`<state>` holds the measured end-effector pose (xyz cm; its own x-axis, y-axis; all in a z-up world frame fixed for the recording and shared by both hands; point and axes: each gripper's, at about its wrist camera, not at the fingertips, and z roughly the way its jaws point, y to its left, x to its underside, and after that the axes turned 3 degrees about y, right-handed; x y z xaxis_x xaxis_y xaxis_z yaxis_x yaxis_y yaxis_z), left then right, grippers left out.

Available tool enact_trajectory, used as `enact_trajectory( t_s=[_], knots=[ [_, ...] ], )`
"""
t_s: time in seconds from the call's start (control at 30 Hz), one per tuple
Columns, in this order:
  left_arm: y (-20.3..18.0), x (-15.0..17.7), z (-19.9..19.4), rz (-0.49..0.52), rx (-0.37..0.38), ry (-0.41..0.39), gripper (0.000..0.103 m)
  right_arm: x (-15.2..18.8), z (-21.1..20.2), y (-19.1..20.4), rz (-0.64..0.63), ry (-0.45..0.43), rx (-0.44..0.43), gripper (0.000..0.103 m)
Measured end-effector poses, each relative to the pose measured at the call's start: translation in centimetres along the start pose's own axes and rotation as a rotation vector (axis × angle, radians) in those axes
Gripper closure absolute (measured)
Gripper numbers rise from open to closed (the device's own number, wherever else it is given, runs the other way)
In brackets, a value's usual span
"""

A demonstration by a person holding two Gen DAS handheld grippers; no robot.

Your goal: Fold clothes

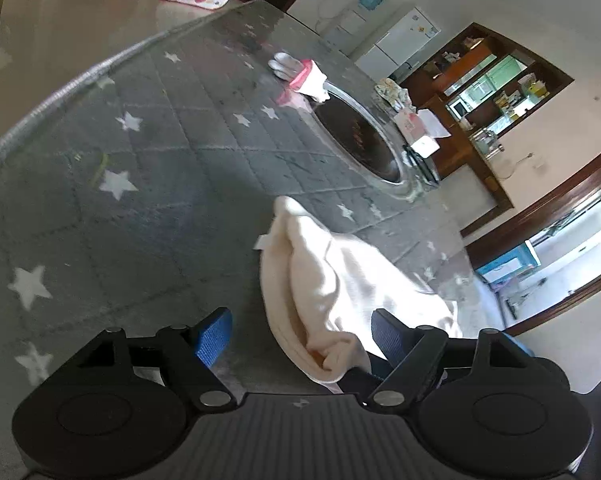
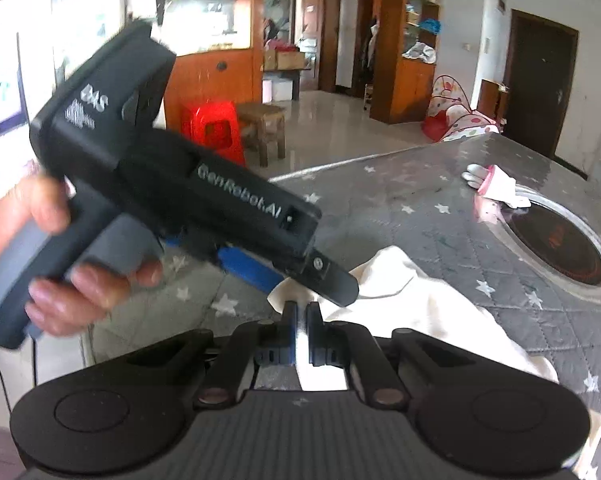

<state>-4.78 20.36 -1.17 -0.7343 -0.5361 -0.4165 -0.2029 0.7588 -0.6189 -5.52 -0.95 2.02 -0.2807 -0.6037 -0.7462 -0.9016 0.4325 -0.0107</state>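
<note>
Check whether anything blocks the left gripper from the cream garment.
Nothing visible does. The left gripper is open and the cream garment already lies between its fingers. The right gripper is shut on the same garment close beside it, so the two tools crowd each other there.

In the right wrist view the left gripper (image 2: 320, 280) is smeared by motion blur, and its far finger is hidden behind its own body. The hand (image 2: 60, 272) holding its handle is cut off by the left edge of the picture. The cream garment (image 2: 420, 304) disappears under the right gripper (image 2: 301, 312), so its near edge cannot be seen. In the left wrist view the same garment (image 1: 340, 280) runs behind the gripper's right finger (image 1: 388, 336). Beyond the garment, the shelf items (image 1: 512, 96) are too small to identify, as is the small white and pink bundle (image 1: 300, 74) on the table.
</note>
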Motion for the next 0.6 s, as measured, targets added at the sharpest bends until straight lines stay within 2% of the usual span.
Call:
enact_trajectory(
  t_s=[0.07, 0.17, 0.23, 0.27, 0.33, 0.4, 0.6],
  knots=[
    [-0.3, -0.1, 0.6, -0.013, 0.029, 0.019, 0.026, -0.1, -0.6, -0.4, 0.016, -0.015, -0.004, 0.099],
    [-0.5, -0.3, 1.8, -0.045, 0.077, 0.058, 0.035, 0.0, -1.1, -0.6, 0.03, -0.025, -0.01, 0.099],
    [-0.6, -0.4, 2.7, -0.062, 0.096, 0.079, 0.044, 0.1, -1.3, -0.6, 0.03, -0.027, -0.014, 0.099],
    [-0.5, -0.4, 3.1, -0.075, 0.104, 0.088, 0.046, 0.2, -1.4, -0.6, 0.031, -0.029, -0.017, 0.099],
    [-0.2, -0.5, 3.9, -0.102, 0.118, 0.107, 0.056, 0.3, -1.6, -0.4, 0.029, -0.03, -0.023, 0.099],
    [0.2, -0.4, 4.3, -0.125, 0.138, 0.11, 0.061, 0.5, -1.7, -0.2, 0.024, -0.03, -0.03, 0.099],
    [0.4, -0.4, 4.4, -0.122, 0.131, 0.109, 0.074, 0.9, -1.5, 0.3, 0.004, -0.019, -0.042, 0.099]
  ],
)
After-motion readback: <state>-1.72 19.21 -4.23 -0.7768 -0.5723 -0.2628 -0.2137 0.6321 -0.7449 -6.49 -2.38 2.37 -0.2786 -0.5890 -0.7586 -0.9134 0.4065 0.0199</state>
